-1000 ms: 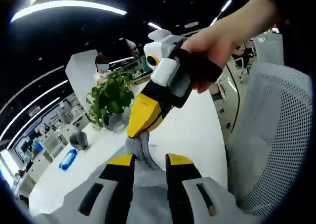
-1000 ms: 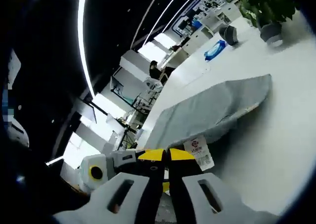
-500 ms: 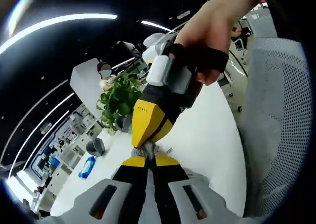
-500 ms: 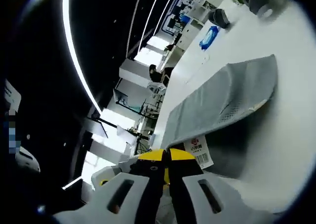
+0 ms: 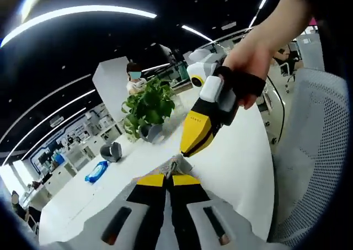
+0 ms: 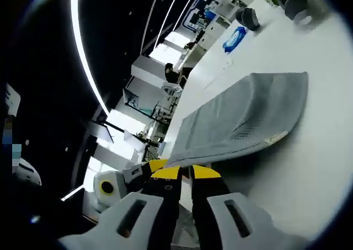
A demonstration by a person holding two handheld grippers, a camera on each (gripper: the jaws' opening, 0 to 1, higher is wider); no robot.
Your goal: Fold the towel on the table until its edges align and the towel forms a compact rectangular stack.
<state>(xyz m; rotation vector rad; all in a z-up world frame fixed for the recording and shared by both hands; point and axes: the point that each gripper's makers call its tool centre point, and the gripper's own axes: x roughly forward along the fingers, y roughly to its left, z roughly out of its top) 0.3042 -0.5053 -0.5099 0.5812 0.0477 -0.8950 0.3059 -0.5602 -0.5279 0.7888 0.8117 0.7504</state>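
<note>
Broadly, the white counter (image 6: 309, 150) spreads across both views, and the grey towel (image 6: 242, 123) lies on it as a long folded slab with its near end lifted off the surface, a small tag showing at one edge; in the left gripper view a mesh-backed chair (image 5: 314, 161) stands beside the counter, and a potted plant (image 5: 146, 104) sits further back, with a dark cup (image 5: 110, 150) and a blue packet (image 5: 96, 171) near it; in the right gripper view the same blue packet lies well beyond the towel's far end; the left tongs (image 5: 164, 179) are pressed together on a corner of the towel, a scrap of cloth showing just past their tips; the right tongs (image 6: 179, 173) have their yellow tips close together at the towel's near edge, though whether they pinch the cloth cannot be told; in the left gripper view a hand (image 5: 248, 62) holds the right tongs, which point down just beside the left ones.
</note>
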